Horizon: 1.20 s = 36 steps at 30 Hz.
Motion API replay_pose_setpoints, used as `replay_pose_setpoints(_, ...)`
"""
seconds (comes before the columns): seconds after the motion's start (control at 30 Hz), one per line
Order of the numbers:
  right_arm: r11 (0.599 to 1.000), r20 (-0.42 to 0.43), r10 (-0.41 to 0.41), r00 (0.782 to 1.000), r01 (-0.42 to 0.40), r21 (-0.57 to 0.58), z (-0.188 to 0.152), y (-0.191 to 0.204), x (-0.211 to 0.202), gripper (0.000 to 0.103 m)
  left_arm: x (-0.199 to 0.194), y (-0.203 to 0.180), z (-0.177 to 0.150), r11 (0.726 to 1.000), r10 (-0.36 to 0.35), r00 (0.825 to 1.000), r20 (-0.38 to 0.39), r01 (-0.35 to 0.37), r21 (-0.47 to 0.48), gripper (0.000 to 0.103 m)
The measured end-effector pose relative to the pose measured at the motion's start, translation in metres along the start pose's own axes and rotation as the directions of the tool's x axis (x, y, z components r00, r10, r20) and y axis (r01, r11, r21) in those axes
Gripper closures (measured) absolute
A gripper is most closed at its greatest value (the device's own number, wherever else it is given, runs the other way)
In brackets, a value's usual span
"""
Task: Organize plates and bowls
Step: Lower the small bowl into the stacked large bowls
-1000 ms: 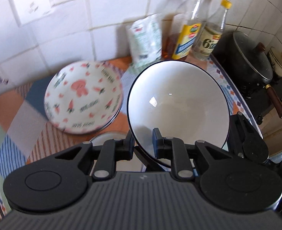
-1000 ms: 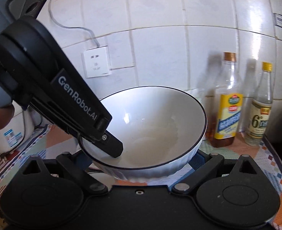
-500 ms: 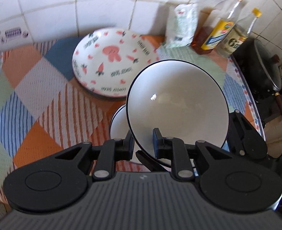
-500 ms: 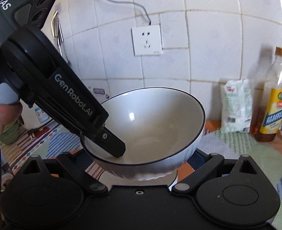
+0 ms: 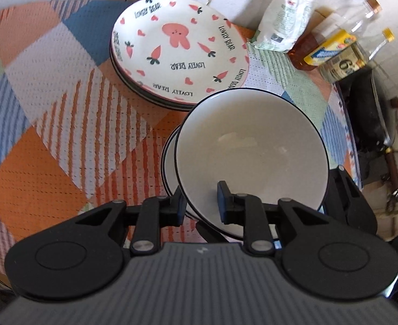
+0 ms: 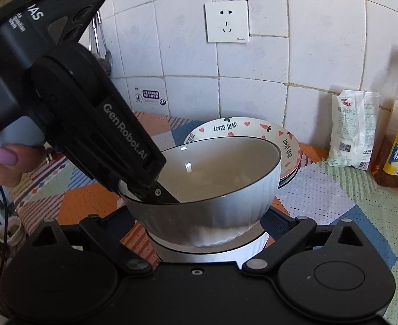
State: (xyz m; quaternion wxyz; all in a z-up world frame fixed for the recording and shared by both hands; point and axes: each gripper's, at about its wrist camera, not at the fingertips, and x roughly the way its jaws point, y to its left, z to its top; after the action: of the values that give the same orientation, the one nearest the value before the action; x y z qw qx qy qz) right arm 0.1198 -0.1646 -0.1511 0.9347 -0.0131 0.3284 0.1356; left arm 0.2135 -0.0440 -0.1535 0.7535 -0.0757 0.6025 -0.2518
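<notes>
While opening, hand-held gripper (image 5: 200, 203) straddles bowl (image 5: 250, 151) rim.

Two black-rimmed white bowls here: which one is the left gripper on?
The upper bowl, tilted, its near rim between the opening jaws of the left gripper. The lower bowl sits under it on the mat, showing only as a crescent at its left edge.

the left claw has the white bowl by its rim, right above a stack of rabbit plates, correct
Not quite. The left claw does straddle the white bowl's rim, jaws opening, but beneath it is another white bowl. The rabbit plates sit farther back, as the left wrist view shows.
</notes>
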Motion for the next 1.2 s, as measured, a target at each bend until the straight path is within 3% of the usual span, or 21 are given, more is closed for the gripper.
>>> replay_pose_setpoints(0.4,0.997,-0.011,-0.06,0.998,0.06,-0.047,0.0,0.002,0.005,0.002,0.012,0.002,0.005,1.0,0.012,1.0,-0.013,-0.012,-0.008,0.083)
replay_pose_setpoints(0.73,0.996,-0.049,-0.09,0.995,0.09,-0.01,-0.003,0.004,0.005,0.001,0.017,-0.01,0.002,0.992,0.107,0.993,0.042,-0.11,0.058,0.084)
replay_pose_setpoints(0.83,0.994,-0.04,-0.105,0.994,0.103,-0.03,-0.005,0.008,0.006,0.0,0.017,-0.017,0.001,0.983,0.143,0.987,0.067,-0.15,0.102,0.083)
replay_pose_setpoints(1.07,0.991,-0.002,-0.111,0.994,0.111,0.074,-0.008,0.001,0.006,0.0,0.015,-0.037,-0.006,0.948,0.201,0.974,0.102,-0.22,0.23,0.08)
replay_pose_setpoints(1.2,0.988,0.027,-0.135,0.991,0.132,0.074,-0.013,0.005,0.007,0.0,0.013,-0.047,-0.009,0.922,0.232,0.968,0.097,-0.25,0.296,0.076)
